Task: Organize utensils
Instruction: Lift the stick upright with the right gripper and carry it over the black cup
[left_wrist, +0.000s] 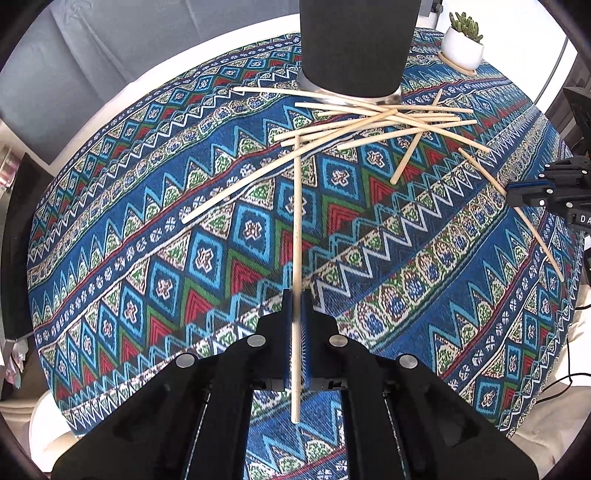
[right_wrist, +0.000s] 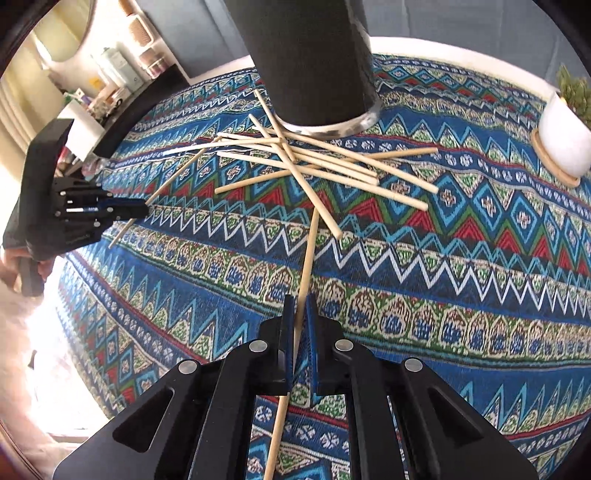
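Observation:
Several pale wooden chopsticks (left_wrist: 369, 122) lie crossed in a pile at the foot of a tall black holder (left_wrist: 354, 44). In the left wrist view my left gripper (left_wrist: 296, 295) is shut on one chopstick (left_wrist: 296, 221), whose far tip reaches the pile's near edge. At the right edge my right gripper (left_wrist: 513, 194) clamps another chopstick (left_wrist: 480, 170). In the right wrist view my right gripper (right_wrist: 300, 299) is shut on that chopstick (right_wrist: 308, 251), which points toward the pile (right_wrist: 314, 162) and the holder (right_wrist: 310, 62). My left gripper (right_wrist: 142, 208) shows at the left with its chopstick (right_wrist: 173, 177).
A blue patterned cloth (left_wrist: 184, 277) covers the round table. A white pot with a small cactus (left_wrist: 463, 44) stands on a wooden coaster at the far right. A hand (right_wrist: 14, 258) holds the left gripper's handle. Shelves with jars (right_wrist: 118, 70) stand beyond the table's left side.

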